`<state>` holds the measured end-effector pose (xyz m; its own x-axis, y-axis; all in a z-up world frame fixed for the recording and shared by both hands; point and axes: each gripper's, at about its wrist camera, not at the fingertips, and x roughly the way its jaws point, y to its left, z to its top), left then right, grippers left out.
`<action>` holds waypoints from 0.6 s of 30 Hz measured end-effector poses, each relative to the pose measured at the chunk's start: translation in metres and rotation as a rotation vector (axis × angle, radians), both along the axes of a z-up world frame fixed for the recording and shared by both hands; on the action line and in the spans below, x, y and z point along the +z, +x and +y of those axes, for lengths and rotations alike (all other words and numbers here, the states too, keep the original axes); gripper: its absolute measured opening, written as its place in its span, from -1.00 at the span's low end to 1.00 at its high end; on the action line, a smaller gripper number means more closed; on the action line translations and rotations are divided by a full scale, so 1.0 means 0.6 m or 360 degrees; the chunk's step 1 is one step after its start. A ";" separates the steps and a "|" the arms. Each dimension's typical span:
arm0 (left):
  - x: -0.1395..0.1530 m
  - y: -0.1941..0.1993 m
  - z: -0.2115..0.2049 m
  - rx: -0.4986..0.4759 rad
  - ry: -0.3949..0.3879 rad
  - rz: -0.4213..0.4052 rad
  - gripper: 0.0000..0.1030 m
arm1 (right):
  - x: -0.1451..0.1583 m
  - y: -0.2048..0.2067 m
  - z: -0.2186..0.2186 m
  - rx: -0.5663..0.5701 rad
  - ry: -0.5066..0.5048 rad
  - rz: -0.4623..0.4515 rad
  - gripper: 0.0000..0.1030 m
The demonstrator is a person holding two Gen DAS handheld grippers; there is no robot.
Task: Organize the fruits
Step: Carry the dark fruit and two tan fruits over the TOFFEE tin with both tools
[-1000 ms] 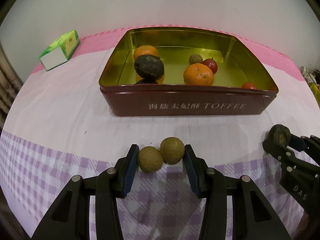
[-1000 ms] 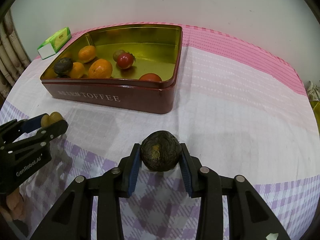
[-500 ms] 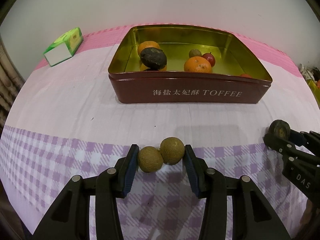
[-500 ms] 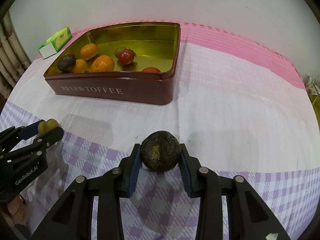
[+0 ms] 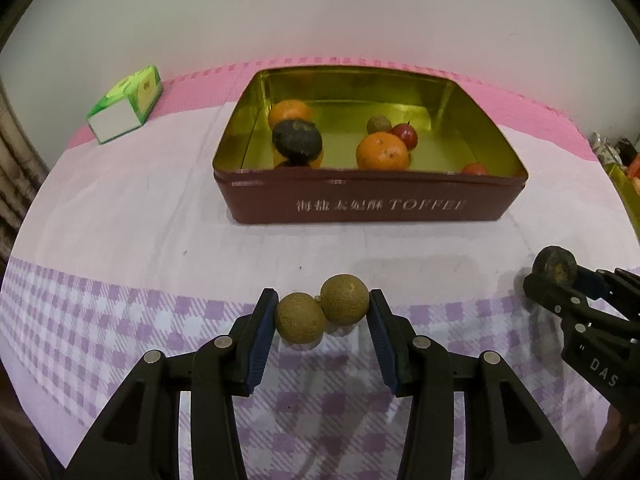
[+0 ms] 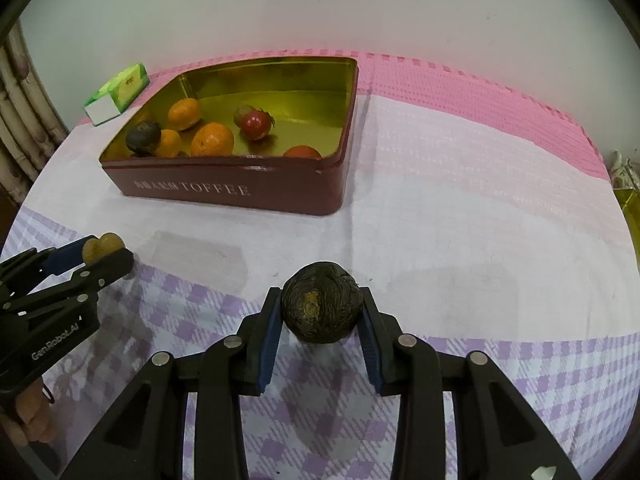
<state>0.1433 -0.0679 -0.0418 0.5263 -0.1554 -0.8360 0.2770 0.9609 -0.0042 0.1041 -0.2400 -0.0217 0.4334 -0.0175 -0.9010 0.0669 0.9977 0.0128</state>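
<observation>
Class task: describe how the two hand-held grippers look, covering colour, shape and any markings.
Both are black plastic, with two angled fingers, blue pads and silver rivets. The left gripper bears white "GenRobot.AI" lettering; the right gripper shows "DAS".

The tin (image 5: 368,204) reads "TOFFEE"; the left claw (image 6: 102,254) reads "GenRobot.AI".

Plain off-white wall (image 6: 320,12) behind everything, evenly lit. The tabletop (image 6: 460,208) wears a cloth, pink at 12 o'clock, white mid, lilac checks at 6. Pale ribbed pipes (image 6: 20,96) at 9 o'clock.
</observation>
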 end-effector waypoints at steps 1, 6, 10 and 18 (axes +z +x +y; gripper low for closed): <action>0.004 0.001 -0.001 -0.0002 -0.0002 -0.0008 -0.10 | 0.004 0.000 0.001 0.0003 0.0002 -0.0009 -0.34; 0.027 0.009 -0.002 -0.0003 -0.0023 -0.0044 -0.10 | 0.026 0.004 0.005 0.0029 -0.0007 -0.0049 -0.34; 0.044 0.019 -0.001 -0.0002 -0.0030 -0.0071 -0.10 | 0.040 0.013 0.009 0.0046 -0.0012 -0.0073 -0.34; 0.074 0.050 0.004 0.0018 -0.0051 -0.0119 -0.10 | 0.071 0.041 0.018 0.0089 -0.0011 -0.0128 -0.34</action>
<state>0.1731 -0.0654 0.0023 0.5887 -0.1753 -0.7891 0.2670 0.9636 -0.0148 0.1289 -0.2290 0.0209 0.5047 0.0025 -0.8633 0.0102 0.9999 0.0088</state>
